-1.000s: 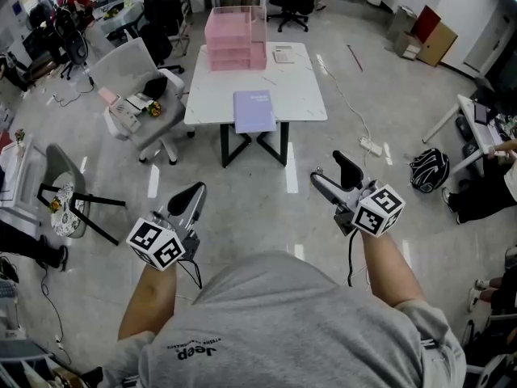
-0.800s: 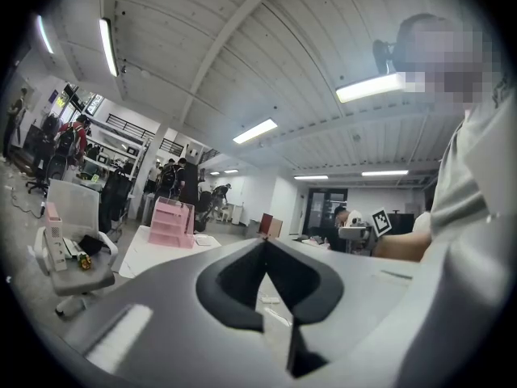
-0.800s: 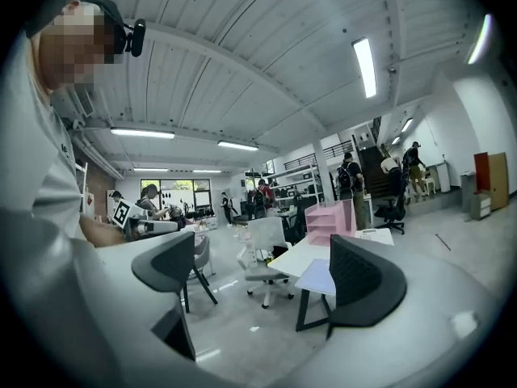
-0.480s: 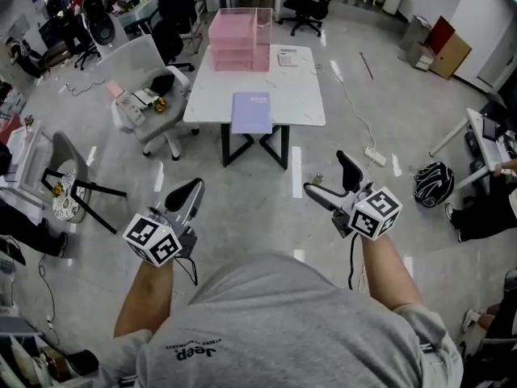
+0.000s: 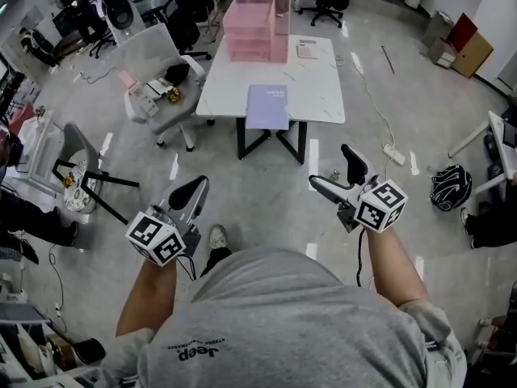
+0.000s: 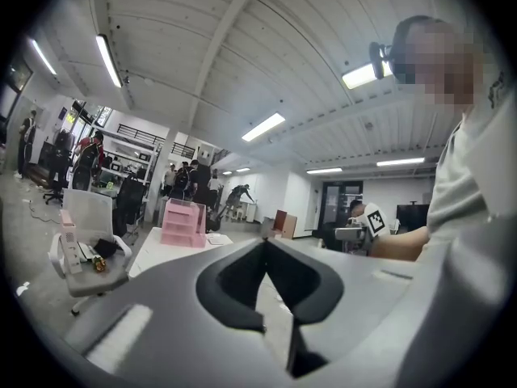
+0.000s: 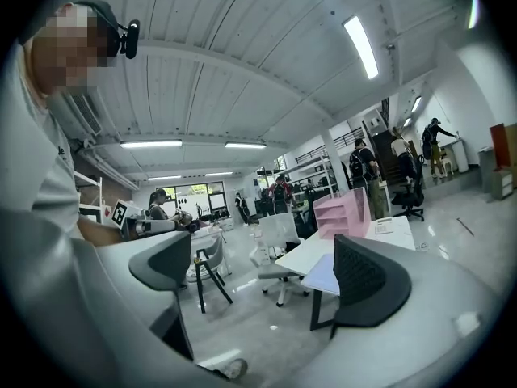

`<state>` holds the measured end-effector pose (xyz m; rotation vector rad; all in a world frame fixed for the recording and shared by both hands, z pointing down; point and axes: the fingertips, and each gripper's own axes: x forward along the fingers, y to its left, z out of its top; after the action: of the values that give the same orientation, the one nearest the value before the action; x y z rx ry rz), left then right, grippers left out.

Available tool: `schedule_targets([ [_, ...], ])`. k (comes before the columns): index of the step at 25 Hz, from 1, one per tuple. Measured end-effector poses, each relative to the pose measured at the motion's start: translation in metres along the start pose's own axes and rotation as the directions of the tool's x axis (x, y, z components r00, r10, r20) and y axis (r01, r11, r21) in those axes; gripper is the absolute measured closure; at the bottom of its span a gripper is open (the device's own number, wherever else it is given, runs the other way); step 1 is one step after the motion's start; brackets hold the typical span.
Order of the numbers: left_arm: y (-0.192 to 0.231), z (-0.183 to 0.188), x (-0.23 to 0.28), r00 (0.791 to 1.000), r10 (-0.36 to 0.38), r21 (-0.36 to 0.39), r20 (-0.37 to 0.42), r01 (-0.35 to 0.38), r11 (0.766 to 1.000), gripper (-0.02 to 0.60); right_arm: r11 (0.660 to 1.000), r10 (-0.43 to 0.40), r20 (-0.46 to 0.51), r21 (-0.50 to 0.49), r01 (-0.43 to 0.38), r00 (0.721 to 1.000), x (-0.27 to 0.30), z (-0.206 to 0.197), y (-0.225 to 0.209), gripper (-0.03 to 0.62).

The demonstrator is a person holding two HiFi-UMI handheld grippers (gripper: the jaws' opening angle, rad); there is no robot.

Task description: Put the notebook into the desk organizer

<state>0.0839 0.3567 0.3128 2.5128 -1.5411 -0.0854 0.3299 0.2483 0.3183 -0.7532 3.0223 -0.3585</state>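
Note:
A lilac notebook (image 5: pixel 268 106) lies at the near edge of a white table (image 5: pixel 317 95), partly over the rim. The pink desk organizer (image 5: pixel 255 29) stands at the table's far end; it also shows in the left gripper view (image 6: pixel 182 224) and the right gripper view (image 7: pixel 346 213). Both grippers are held well short of the table, above the floor. My left gripper (image 5: pixel 194 191) is shut with nothing in it. My right gripper (image 5: pixel 335 173) has just been opening and stands wide open, nothing between its jaws.
A white office chair (image 5: pixel 157 79) with small items on its seat stands left of the table. A tilted chair (image 5: pixel 74 186) is at the far left. A calculator (image 5: pixel 306 50) lies on the table. A power strip (image 5: pixel 396 153) and a black helmet (image 5: pixel 451 187) are on the floor to the right.
The right gripper's jaws have spread wider. Both grippers and the person have moved toward the table, and a shoe now shows on the floor below.

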Motion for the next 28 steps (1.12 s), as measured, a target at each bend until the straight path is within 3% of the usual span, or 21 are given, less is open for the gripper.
schedule_targets([
  [7,0.134,0.000,0.045,0.992,-0.122,-0.023,0.025,0.122,0.992,0.523,0.994,-0.110,-0.011,-0.027,0.109,0.994,0.112,-0.009,-0.030,0.068],
  [12,0.249,0.024,0.075,0.970,-0.244,0.006,-0.011,0.244,0.970,0.523,0.969,-0.245,0.016,0.035,0.245,0.969,0.212,-0.001,-0.043,0.068],
  [16,0.320,0.049,0.093,0.948,-0.315,0.025,-0.051,0.316,0.948,0.523,0.950,-0.312,0.028,0.025,0.312,0.950,0.280,0.018,-0.046,0.068],
  [21,0.369,0.055,0.125,0.926,-0.372,-0.003,-0.060,0.373,0.928,0.522,0.933,-0.358,0.016,0.033,0.357,0.934,0.324,0.019,-0.057,0.068],
  [28,0.394,0.051,0.169,0.906,-0.414,-0.030,-0.086,0.413,0.910,0.523,0.911,-0.403,-0.024,0.079,0.404,0.915,0.343,0.007,-0.094,0.069],
])
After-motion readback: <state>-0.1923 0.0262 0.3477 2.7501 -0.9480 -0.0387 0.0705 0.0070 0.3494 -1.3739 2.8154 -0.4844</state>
